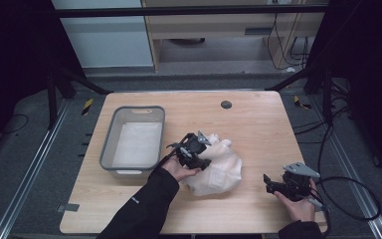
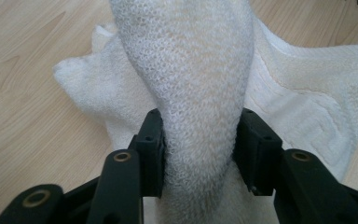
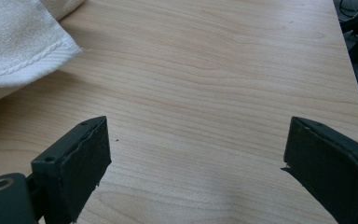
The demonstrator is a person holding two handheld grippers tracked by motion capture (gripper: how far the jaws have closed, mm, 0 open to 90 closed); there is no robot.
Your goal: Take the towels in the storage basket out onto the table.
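A crumpled white towel (image 1: 221, 167) lies on the wooden table (image 1: 258, 124), a little right of its middle. My left gripper (image 1: 205, 155) reaches into the towel's left side from above. In the left gripper view a thick upright fold of the towel (image 2: 191, 70) fills the gap between the jaws of this gripper (image 2: 199, 140), and both pads touch the cloth. My right gripper (image 1: 269, 183) hovers low at the front right, apart from the towel. Its jaws (image 3: 196, 149) stand wide open over bare wood, with a towel hem (image 3: 18, 51) at the upper left of that view.
A grey plastic bin (image 1: 108, 144) with a white lining stands left of the towel, close to my left forearm. A small black round cap (image 1: 226, 104) sits in the tabletop at the back. Cables (image 1: 348, 199) trail off the table's right edge.
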